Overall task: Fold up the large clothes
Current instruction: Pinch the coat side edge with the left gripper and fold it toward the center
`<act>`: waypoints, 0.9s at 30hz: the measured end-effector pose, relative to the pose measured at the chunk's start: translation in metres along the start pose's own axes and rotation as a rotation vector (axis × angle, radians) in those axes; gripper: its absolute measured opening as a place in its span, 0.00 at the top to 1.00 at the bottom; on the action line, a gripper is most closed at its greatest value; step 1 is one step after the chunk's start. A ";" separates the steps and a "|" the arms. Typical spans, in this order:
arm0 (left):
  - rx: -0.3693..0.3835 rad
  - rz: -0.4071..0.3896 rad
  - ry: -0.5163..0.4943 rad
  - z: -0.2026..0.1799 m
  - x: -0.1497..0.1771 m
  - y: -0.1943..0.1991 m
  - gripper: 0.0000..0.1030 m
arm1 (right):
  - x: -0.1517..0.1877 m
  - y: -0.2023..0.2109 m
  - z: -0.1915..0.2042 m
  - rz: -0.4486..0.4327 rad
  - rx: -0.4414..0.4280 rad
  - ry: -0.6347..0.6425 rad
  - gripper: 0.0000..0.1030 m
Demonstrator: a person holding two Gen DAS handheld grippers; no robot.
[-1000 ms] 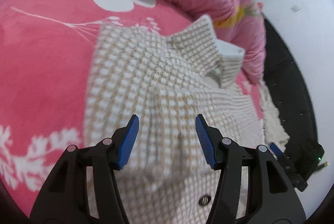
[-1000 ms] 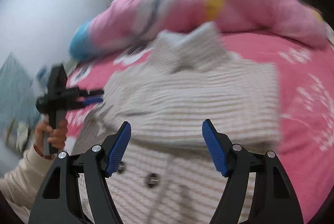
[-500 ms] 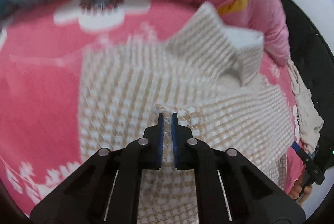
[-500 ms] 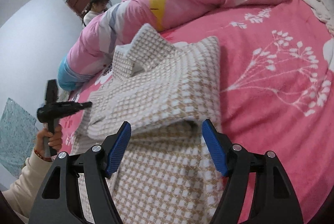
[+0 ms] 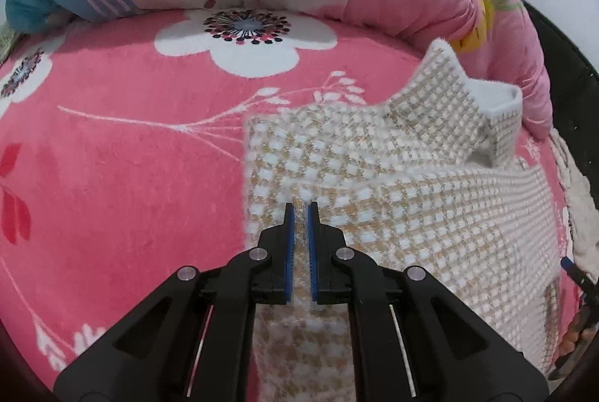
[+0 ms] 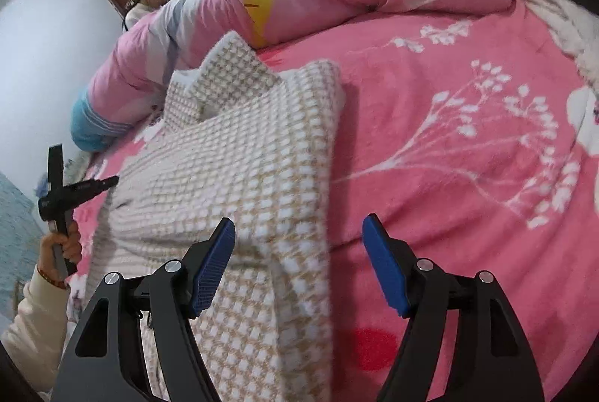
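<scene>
Right gripper (image 6: 299, 252) jaws are closing over the checked knit coat's (image 6: 239, 177) right edge on the pink bed blanket (image 6: 468, 177). Left gripper (image 6: 75, 192) is pinching the coat's left edge.

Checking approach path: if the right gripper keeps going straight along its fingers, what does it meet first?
Probably the edge of the checked coat, which lies between the closing fingers of the right gripper; depth is unclear.
</scene>
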State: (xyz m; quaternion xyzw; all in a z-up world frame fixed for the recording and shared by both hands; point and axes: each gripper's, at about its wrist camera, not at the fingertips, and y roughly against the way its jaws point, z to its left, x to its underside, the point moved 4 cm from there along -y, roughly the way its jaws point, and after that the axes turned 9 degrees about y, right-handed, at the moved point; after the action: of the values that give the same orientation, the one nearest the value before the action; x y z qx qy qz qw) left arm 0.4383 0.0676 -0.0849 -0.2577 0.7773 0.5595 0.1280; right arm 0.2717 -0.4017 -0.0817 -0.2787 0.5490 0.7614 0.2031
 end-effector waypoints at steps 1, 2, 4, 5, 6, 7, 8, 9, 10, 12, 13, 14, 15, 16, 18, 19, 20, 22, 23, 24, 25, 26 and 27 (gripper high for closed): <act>-0.003 -0.010 -0.011 -0.003 -0.001 -0.001 0.94 | -0.005 0.001 0.002 -0.004 0.004 0.009 0.46; -0.012 -0.016 -0.023 -0.005 -0.002 -0.001 0.94 | -0.015 0.000 0.009 -0.013 0.017 0.033 0.48; -0.033 -0.024 -0.046 -0.009 -0.001 0.000 0.94 | -0.028 -0.003 0.020 -0.027 0.023 0.075 0.62; -0.038 -0.029 -0.052 -0.009 0.000 0.002 0.94 | -0.038 -0.009 0.032 -0.033 0.021 0.118 0.65; -0.041 -0.034 -0.057 -0.008 0.001 0.004 0.94 | -0.044 -0.017 0.040 -0.029 0.015 0.151 0.67; -0.043 -0.040 -0.057 -0.009 0.003 0.005 0.94 | -0.047 -0.025 0.044 -0.023 0.017 0.172 0.69; -0.042 -0.044 -0.053 -0.008 0.004 0.006 0.94 | -0.050 -0.043 0.046 0.002 0.068 0.209 0.69; -0.038 -0.046 -0.047 -0.008 0.005 0.006 0.94 | -0.050 -0.063 0.041 0.048 0.133 0.236 0.69; -0.033 -0.045 -0.040 -0.006 0.005 0.006 0.93 | -0.046 -0.085 0.032 0.114 0.176 0.240 0.70; -0.023 -0.041 -0.029 -0.004 0.005 0.006 0.91 | -0.041 -0.107 0.013 0.170 0.110 0.164 0.70; -0.019 -0.041 -0.030 -0.004 0.005 0.007 0.91 | -0.044 -0.104 0.010 0.171 0.086 0.134 0.70; -0.012 -0.044 -0.034 -0.004 0.005 0.008 0.90 | -0.051 -0.093 0.010 0.178 0.081 0.112 0.70; -0.001 -0.044 -0.042 -0.003 0.004 0.012 0.88 | -0.056 -0.086 0.013 0.185 0.087 0.111 0.70; 0.007 -0.051 -0.042 -0.001 0.002 0.017 0.87 | -0.062 -0.078 0.016 0.175 0.088 0.117 0.70; 0.040 -0.112 -0.042 -0.001 -0.003 0.036 0.86 | -0.077 -0.065 0.020 0.129 0.089 0.133 0.70; 0.051 -0.139 -0.044 -0.002 -0.005 0.043 0.85 | -0.086 -0.064 0.021 0.114 0.098 0.139 0.70; 0.079 -0.160 -0.047 -0.006 -0.008 0.051 0.83 | -0.094 -0.068 0.021 0.108 0.114 0.145 0.70; 0.138 -0.145 -0.045 -0.017 -0.009 0.054 0.78 | -0.101 -0.091 0.016 0.124 0.139 0.145 0.70; 0.144 -0.125 -0.050 -0.023 -0.008 0.049 0.77 | -0.101 -0.105 0.013 0.149 0.168 0.145 0.70; 0.129 -0.079 -0.066 -0.030 -0.005 0.036 0.72 | -0.091 -0.134 0.001 0.220 0.202 0.123 0.70; 0.091 -0.042 -0.081 -0.033 -0.001 0.023 0.68 | -0.086 -0.145 -0.004 0.230 0.204 0.109 0.70; 0.030 0.003 -0.098 -0.034 0.004 0.006 0.65 | -0.085 -0.145 -0.004 0.214 0.214 0.107 0.69; 0.002 0.023 -0.108 -0.032 0.008 -0.006 0.65 | -0.087 -0.140 -0.001 0.207 0.224 0.112 0.69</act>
State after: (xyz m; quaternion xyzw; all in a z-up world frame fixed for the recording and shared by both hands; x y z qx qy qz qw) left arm 0.4373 0.0343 -0.0830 -0.2181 0.7728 0.5732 0.1632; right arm 0.4244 -0.3593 -0.1264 -0.2383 0.6667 0.6956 0.1222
